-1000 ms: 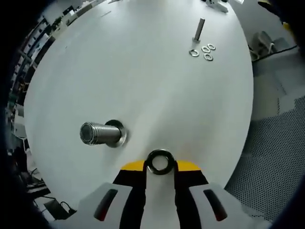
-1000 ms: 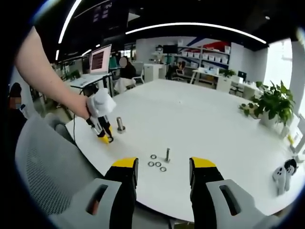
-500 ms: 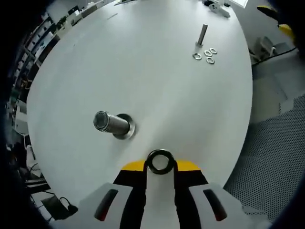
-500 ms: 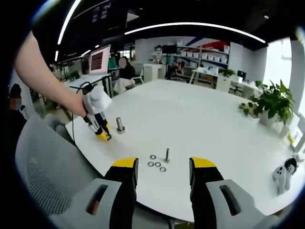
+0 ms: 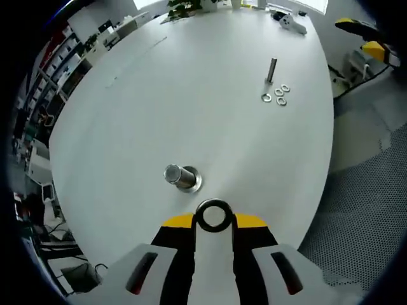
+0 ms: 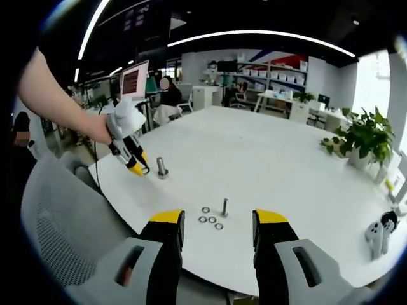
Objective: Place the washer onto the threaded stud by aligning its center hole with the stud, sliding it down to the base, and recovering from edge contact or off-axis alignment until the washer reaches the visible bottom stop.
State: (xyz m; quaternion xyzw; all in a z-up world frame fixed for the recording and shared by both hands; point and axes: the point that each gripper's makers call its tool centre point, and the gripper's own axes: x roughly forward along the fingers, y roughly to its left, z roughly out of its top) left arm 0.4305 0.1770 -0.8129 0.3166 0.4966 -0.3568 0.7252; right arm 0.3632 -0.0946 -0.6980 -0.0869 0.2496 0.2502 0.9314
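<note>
The washer is not yet on the stud: judging by how things lie, the pickup is done, and the aligning, the slide down the thread and the seating at the bottom stop are all left. In the left gripper view, reading left to right, the stud stands on the white table just up and left of the jaw tips, a short, dull steel cylinder with fine ribbed thread, a flat round top and a wider flange at its foot; the washer, a dark metal ring with a clean round hole, sits pinched between the yellow-tipped black jaws of the left gripper, near the stud but apart from it and off its axis. Farther right, well apart, a slimmer bolt stands upright with spare washers lying flat beside its foot. In the right gripper view the left gripper hangs tilted just beside the stud at the left, while the right gripper has its jaws spread wide with nothing between them, near the table edge, short of the bolt. The table is smooth, matte and rounded
</note>
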